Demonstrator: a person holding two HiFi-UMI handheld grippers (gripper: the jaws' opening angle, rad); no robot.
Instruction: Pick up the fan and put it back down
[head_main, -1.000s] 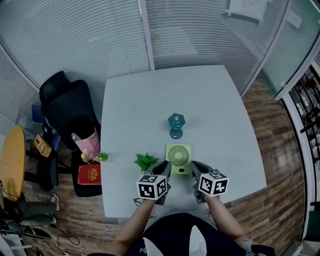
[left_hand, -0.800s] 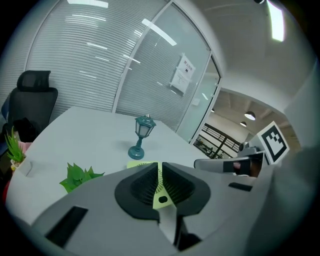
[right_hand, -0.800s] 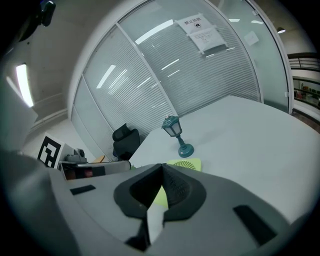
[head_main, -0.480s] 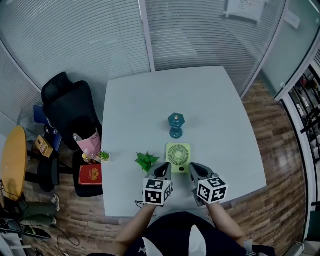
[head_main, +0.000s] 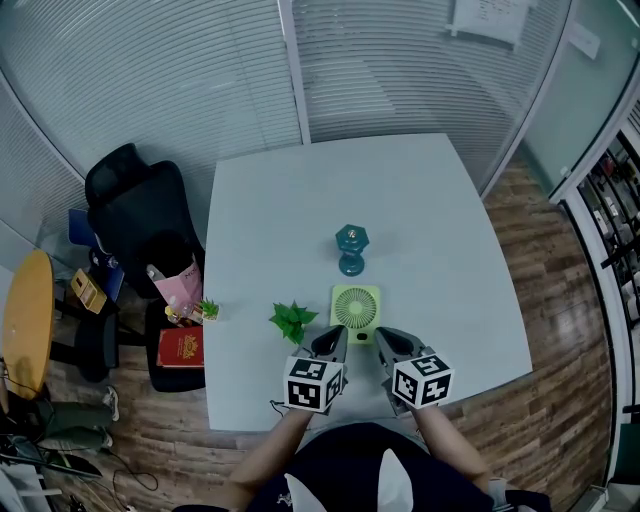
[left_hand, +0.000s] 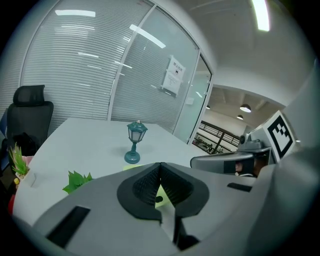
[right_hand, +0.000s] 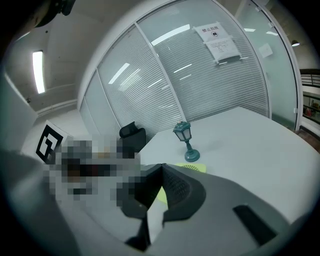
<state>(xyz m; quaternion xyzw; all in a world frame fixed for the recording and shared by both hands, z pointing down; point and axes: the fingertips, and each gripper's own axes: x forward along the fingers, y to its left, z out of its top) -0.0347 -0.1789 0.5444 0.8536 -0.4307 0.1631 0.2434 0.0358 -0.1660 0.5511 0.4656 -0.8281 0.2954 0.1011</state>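
Observation:
The light-green square fan (head_main: 356, 310) lies flat on the white table (head_main: 430, 200), just ahead of both grippers. In the left gripper view only a strip of the fan (left_hand: 131, 167) shows past the jaws; the right gripper view shows the fan's grille edge (right_hand: 192, 168). My left gripper (head_main: 335, 337) hovers at its near left corner, shut and empty. My right gripper (head_main: 381, 337) hovers at the near right corner, also shut on nothing. In both gripper views the ribbed pads meet, in the left gripper (left_hand: 160, 172) and the right gripper (right_hand: 161, 172).
A teal lantern-shaped lamp (head_main: 352, 248) stands right behind the fan. A small green plant (head_main: 292, 322) sits left of the fan, close to my left gripper. A black office chair (head_main: 135, 215), a red book (head_main: 180, 347) and clutter stand off the table's left edge.
Both grippers have drawn back slightly toward the person and rolled a little, so their marker cubes now face up more. The fan has not moved.

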